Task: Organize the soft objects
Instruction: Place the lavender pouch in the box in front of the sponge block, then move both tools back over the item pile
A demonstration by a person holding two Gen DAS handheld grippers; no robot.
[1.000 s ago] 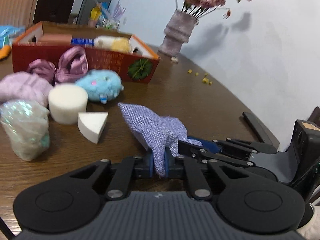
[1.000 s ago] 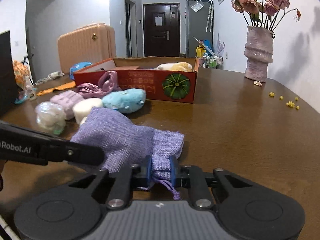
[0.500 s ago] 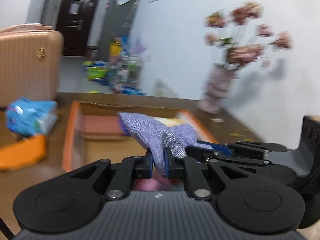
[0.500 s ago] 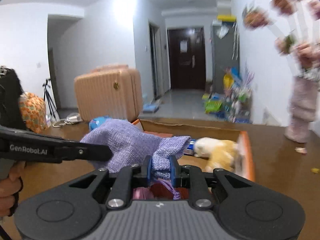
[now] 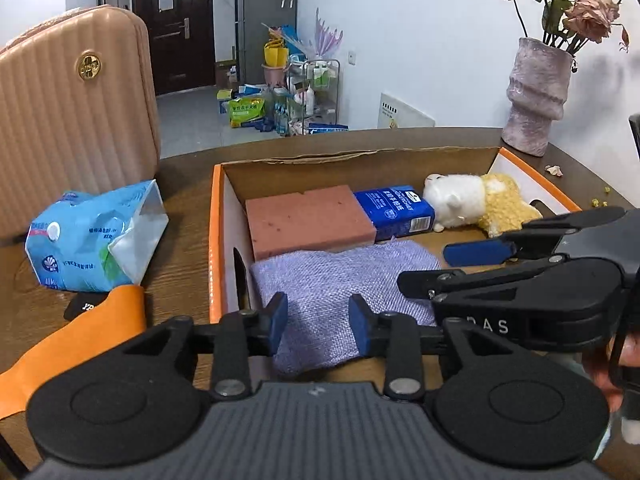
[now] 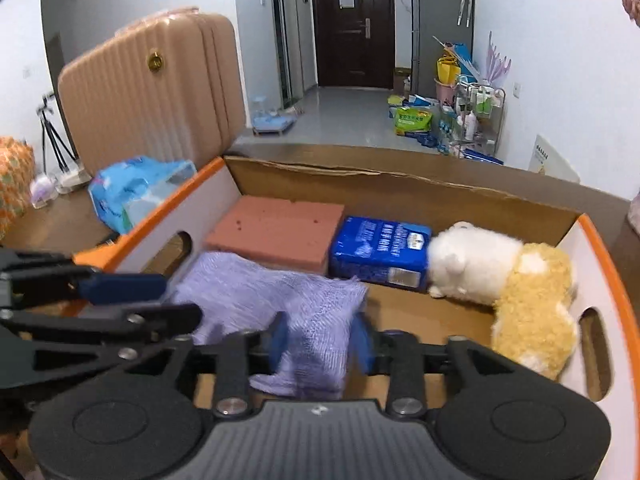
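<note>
Both grippers hang over the cardboard box (image 5: 218, 240), jaws just parted: the left gripper (image 5: 318, 322) and the right gripper (image 6: 320, 338) each straddle the purple pouch (image 5: 340, 276) without pressing it. The pouch lies on the box floor by the left wall, just beside the pink sponge block (image 5: 308, 218). The blue tissue pack (image 5: 394, 210) and plush toy (image 5: 476, 204) sit along the back wall.

A dark wooden table (image 5: 188, 248) is being occupied by an orange-rimmed cardboard box (image 5: 216, 240), a blue tissue pack (image 5: 92, 240) beside it, an orange strip (image 5: 80, 340) and a ribbed vase (image 5: 536, 96).
</note>
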